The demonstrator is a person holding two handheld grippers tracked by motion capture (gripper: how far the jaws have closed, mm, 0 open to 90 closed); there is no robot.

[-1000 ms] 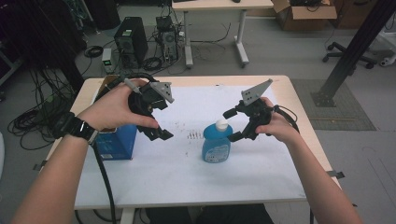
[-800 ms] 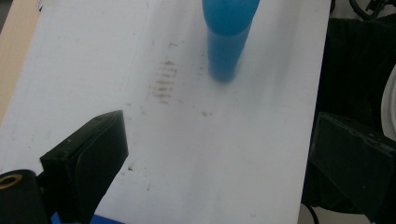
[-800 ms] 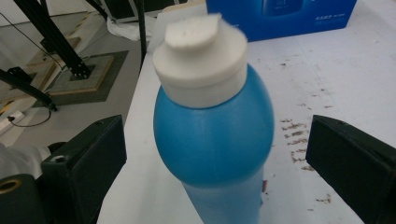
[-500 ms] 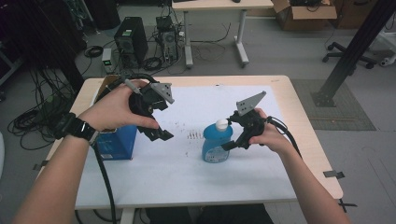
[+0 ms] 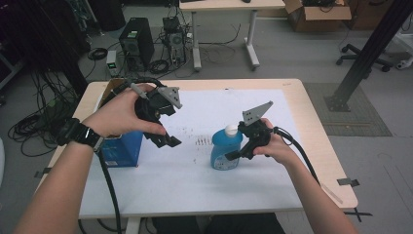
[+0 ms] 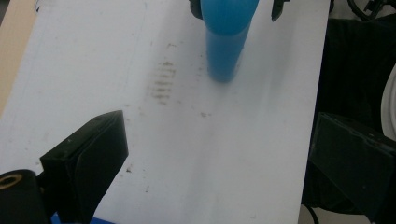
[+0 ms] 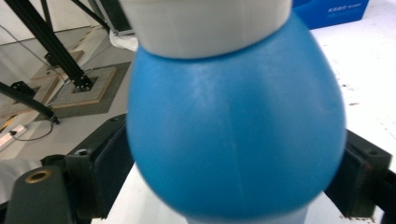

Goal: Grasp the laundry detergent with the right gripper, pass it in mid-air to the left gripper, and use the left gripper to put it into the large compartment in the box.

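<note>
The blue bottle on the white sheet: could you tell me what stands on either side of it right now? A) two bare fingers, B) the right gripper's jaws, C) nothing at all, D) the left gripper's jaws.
B: in the right gripper view the blue bottle bulges between the two black jaws of the right gripper, which have just been closing around it, while the left gripper hangs apart, open.

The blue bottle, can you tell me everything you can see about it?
The blue bottle looks like smooth plastic, with a round bulging shoulder, a white cap and a label on its front. It stands upright on the white sheet. The right gripper has just been closing around its body, a black jaw at each side.
</note>
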